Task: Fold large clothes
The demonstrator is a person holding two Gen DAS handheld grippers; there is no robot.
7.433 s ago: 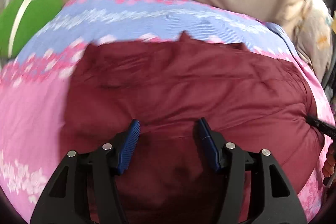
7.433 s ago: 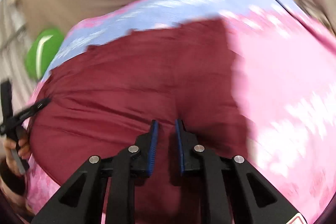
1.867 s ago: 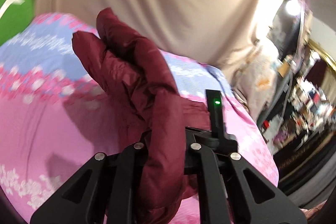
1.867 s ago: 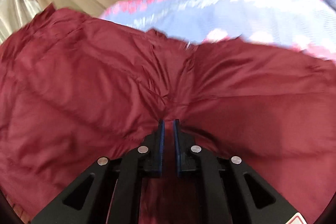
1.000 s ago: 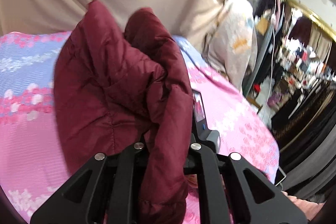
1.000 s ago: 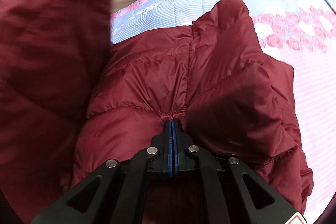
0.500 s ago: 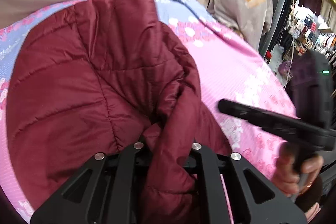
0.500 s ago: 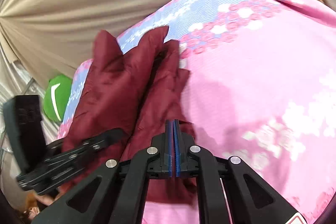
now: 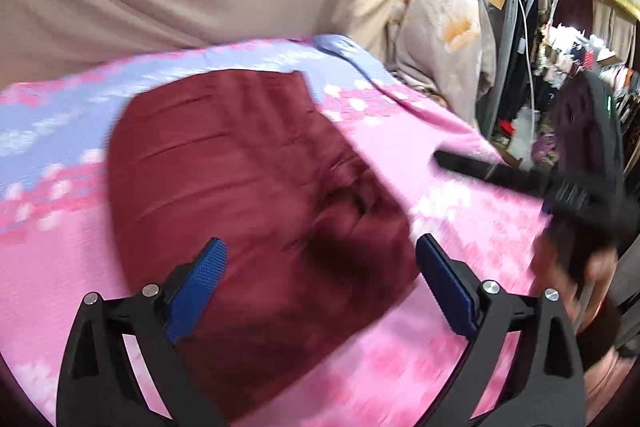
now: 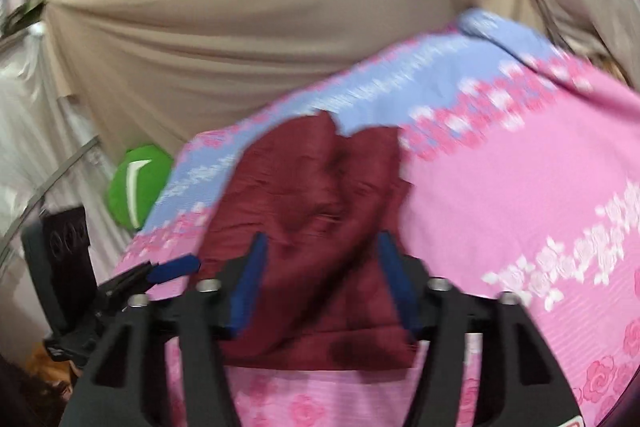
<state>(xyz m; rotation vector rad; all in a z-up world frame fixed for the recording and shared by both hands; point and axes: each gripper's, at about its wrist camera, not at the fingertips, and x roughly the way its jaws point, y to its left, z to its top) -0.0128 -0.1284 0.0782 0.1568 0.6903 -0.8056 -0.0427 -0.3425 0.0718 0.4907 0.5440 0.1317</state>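
Jacket lying folded on bedsheet (pink, floral); left gripper, right gripper just opening wide, gripping nothing, jacket at 12 o'clock.

Motion blur softens both views. Maroon jacket: quilting lines smeared; near hem hidden behind the left gripper in its own view. Right gripper at 3 o'clock in the left view: a dark smear, the hand holding it blurred, cut by the frame edge. Clutter at 2 o'clock: too small to identify. Bed: floral print streaked, edges cropped.
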